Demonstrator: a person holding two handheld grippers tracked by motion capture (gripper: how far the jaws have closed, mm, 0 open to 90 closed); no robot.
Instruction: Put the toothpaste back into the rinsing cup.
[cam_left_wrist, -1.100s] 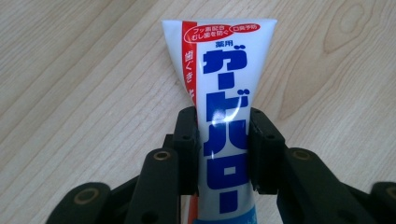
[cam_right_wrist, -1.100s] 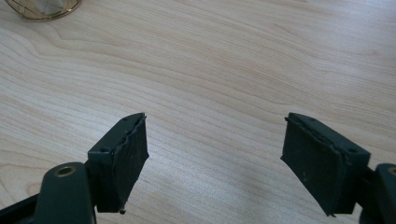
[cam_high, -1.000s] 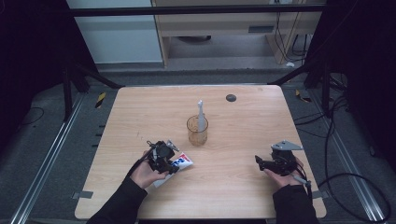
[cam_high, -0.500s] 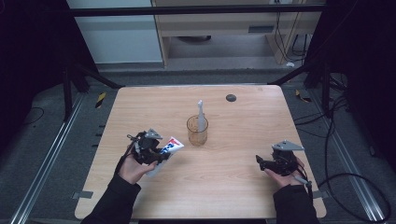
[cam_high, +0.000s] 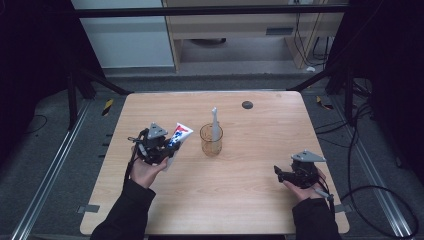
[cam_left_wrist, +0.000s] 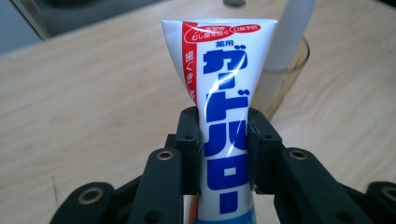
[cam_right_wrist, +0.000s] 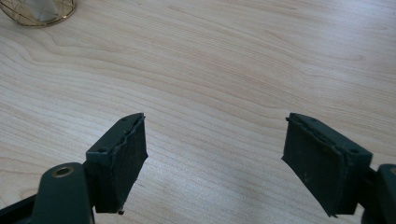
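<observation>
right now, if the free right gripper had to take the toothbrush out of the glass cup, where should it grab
Probably the white handle of the toothbrush where it stands clear above the rim of the glass cup, from the side with jaws level; lower down it sits inside the glass.

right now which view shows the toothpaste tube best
The left gripper view: the toothpaste tube stands close up between the left gripper jaws, which press on its sides, with its blue and red print readable. The high view shows it small and tilted beside the glass cup. The right gripper view looks at the table.
</observation>
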